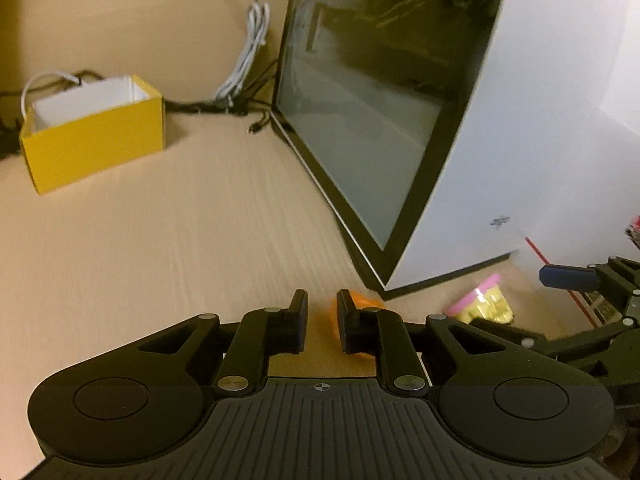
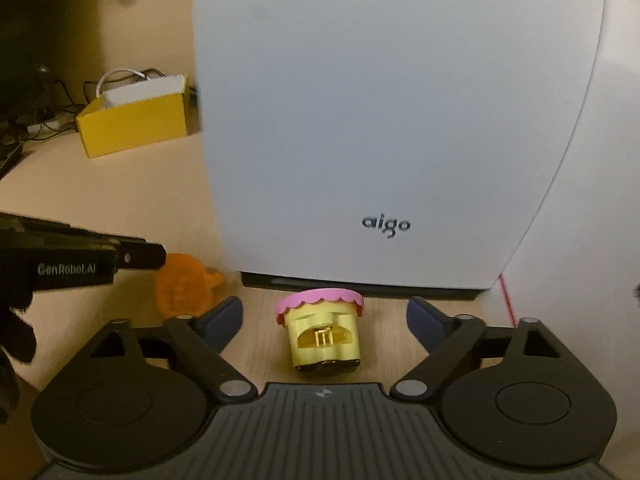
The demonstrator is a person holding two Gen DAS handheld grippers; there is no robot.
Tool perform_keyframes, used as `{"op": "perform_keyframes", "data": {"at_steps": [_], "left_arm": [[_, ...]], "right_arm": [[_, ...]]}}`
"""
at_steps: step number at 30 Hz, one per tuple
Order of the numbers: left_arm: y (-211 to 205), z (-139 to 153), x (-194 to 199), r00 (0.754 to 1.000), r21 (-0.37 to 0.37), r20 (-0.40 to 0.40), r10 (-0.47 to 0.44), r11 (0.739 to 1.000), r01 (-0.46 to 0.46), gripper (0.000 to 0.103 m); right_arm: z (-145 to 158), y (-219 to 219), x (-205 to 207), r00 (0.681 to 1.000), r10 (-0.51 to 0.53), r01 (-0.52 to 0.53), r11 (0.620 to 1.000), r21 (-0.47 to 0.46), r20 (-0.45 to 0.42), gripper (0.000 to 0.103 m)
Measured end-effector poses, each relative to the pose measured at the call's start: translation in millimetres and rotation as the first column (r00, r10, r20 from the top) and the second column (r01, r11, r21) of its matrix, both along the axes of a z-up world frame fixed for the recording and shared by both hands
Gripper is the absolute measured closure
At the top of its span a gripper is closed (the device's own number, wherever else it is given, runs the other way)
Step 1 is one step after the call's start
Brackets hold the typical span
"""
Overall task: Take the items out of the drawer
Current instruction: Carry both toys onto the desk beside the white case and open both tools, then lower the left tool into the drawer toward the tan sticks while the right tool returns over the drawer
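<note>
An orange translucent toy [image 1: 360,304] lies on the wooden table, just beyond and partly behind the right finger of my left gripper [image 1: 322,312]. The jaws stand narrowly apart with only bare table in the gap. In the right wrist view the toy [image 2: 184,286] sits under the tip of the left gripper [image 2: 152,256]. A yellow toy pot with a pink scalloped lid [image 2: 324,336] rests on the table between the wide-open fingers of my right gripper [image 2: 324,308], and neither pad touches it. The left wrist view shows the pot [image 1: 484,306] beside a blue fingertip [image 1: 568,276]. No drawer is in view.
A white computer case [image 2: 380,120] with a dark glass side panel [image 1: 360,120] stands just behind both toys. An open yellow box [image 1: 92,136] sits far left, with cables [image 1: 248,52] behind it. A red line [image 1: 536,248] runs along the table at right.
</note>
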State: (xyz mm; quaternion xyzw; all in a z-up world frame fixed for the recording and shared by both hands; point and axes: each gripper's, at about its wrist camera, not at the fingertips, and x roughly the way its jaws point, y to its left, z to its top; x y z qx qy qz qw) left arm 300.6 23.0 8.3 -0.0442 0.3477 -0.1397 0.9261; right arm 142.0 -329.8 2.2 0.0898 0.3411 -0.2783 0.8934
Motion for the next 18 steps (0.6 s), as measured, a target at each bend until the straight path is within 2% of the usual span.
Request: {"op": "perform_keyframes", "data": {"at_steps": [4, 8, 10, 13, 18], "left_arm": [[8.2, 10.5, -28.8, 0.999, -0.014, 0.030, -0.030, 0.999, 0.030, 0.086], [16.3, 17.8, -68.6, 0.995, -0.033, 0.021, -0.096, 0.995, 0.096, 0.086], [20.9, 15.4, -85.8, 0.992, -0.037, -0.019, -0.124, 0.992, 0.124, 0.086], [27.4, 3.2, -100.9, 0.984, -0.036, -0.106, -0.146, 0.989, 0.143, 0.086], [33.3, -24.9, -120.6, 0.960, 0.004, -0.224, -0.170, 0.985, 0.175, 0.086]], "right_arm": [[3.7, 27.2, -10.8, 1.000, 0.027, -0.027, 0.999, -0.046, -0.002, 0.006], [4.2, 50.1, -27.2, 0.999, 0.022, -0.019, 0.997, -0.075, 0.038, 0.006], [7.1, 55.6, -34.2, 0.999, 0.043, -0.042, 0.999, -0.018, 0.034, 0.006], [7.2, 58.6, -36.6, 0.991, 0.133, -0.131, 0.986, 0.105, -0.008, 0.007], [-2.2, 73.9, -41.9, 0.981, 0.183, -0.170, 0.974, 0.147, -0.072, 0.007]]}}
